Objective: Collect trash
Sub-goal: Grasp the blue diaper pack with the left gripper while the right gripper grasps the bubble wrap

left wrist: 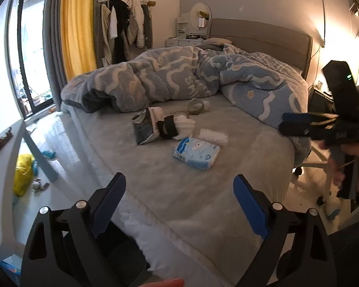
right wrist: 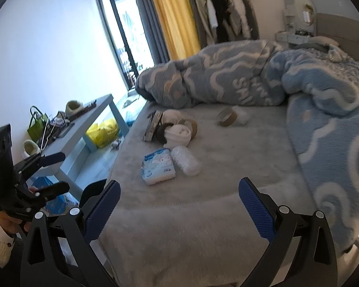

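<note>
Litter lies on the bed's grey sheet (left wrist: 179,215). A blue-and-white tissue pack (left wrist: 196,156) (right wrist: 158,166) is nearest, with a white bubble-wrap roll (left wrist: 214,136) (right wrist: 185,160) beside it. Behind them are a dark snack bag (left wrist: 143,129) (right wrist: 153,126), a white cloth bundle with a black band (left wrist: 179,125) (right wrist: 179,131) and a tape roll (left wrist: 195,106) (right wrist: 227,117). My left gripper (left wrist: 179,181) (right wrist: 64,171) hangs open and empty over the bed's near edge, short of the pack. My right gripper (right wrist: 179,184) (left wrist: 283,122) is open and empty too, to the right of the litter.
A rumpled blue patterned duvet (left wrist: 179,76) covers the far and right side of the bed. A pale blue side table (right wrist: 83,129) holding small items stands left of the bed, with a yellow bag (left wrist: 22,174) on the floor. Clothes hang on a rack (left wrist: 122,28) by the window.
</note>
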Action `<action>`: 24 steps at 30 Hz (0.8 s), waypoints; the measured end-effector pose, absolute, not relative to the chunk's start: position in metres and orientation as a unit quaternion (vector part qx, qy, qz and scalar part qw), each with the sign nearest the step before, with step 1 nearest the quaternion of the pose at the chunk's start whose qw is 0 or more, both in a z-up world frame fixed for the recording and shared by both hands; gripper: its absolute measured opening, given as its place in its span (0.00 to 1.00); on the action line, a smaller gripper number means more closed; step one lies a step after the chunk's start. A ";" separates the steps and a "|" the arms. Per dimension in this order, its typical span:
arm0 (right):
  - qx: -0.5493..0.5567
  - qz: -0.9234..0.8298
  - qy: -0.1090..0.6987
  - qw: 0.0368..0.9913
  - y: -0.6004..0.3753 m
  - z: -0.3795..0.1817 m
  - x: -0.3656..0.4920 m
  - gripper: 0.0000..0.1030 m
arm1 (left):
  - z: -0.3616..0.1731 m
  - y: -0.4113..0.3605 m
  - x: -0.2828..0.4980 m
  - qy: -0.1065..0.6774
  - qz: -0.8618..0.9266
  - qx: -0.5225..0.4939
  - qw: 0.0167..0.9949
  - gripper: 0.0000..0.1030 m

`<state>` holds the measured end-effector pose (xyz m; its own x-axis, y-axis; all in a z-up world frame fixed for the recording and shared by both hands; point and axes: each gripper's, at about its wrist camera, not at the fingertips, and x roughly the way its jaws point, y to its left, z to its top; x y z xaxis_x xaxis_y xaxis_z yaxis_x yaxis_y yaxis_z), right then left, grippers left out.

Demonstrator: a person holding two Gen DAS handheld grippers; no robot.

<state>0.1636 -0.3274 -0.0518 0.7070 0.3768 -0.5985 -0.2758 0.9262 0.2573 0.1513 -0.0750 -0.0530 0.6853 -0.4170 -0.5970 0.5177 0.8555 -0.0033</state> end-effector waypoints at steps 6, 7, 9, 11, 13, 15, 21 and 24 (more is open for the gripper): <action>0.067 0.187 0.346 0.917 -0.312 -0.067 0.193 0.89 | -0.067 -0.082 0.175 0.328 -0.292 0.071 0.896 0.82; 0.070 0.189 0.349 0.915 -0.312 -0.070 0.197 0.87 | -0.070 -0.083 0.177 0.331 -0.295 0.069 0.893 0.81; 0.069 0.192 0.358 0.911 -0.312 -0.074 0.204 0.83 | -0.075 -0.084 0.182 0.336 -0.303 0.066 0.889 0.81; 0.068 0.199 0.364 0.908 -0.312 -0.077 0.210 0.77 | -0.081 -0.086 0.188 0.341 -0.307 0.064 0.886 0.81; 0.074 0.207 0.370 0.902 -0.312 -0.080 0.216 0.76 | -0.085 -0.089 0.191 0.345 -0.312 0.066 0.883 0.81; 0.079 0.214 0.373 0.899 -0.312 -0.082 0.222 0.75 | -0.088 -0.095 0.195 0.347 -0.318 0.072 0.879 0.82; 0.075 0.228 0.391 0.889 -0.310 -0.092 0.240 0.69 | -0.088 -0.114 0.205 0.338 -0.335 0.085 0.875 0.91; 0.088 0.235 0.396 0.883 -0.312 -0.096 0.251 0.66 | -0.089 -0.123 0.210 0.337 -0.343 0.097 0.872 0.92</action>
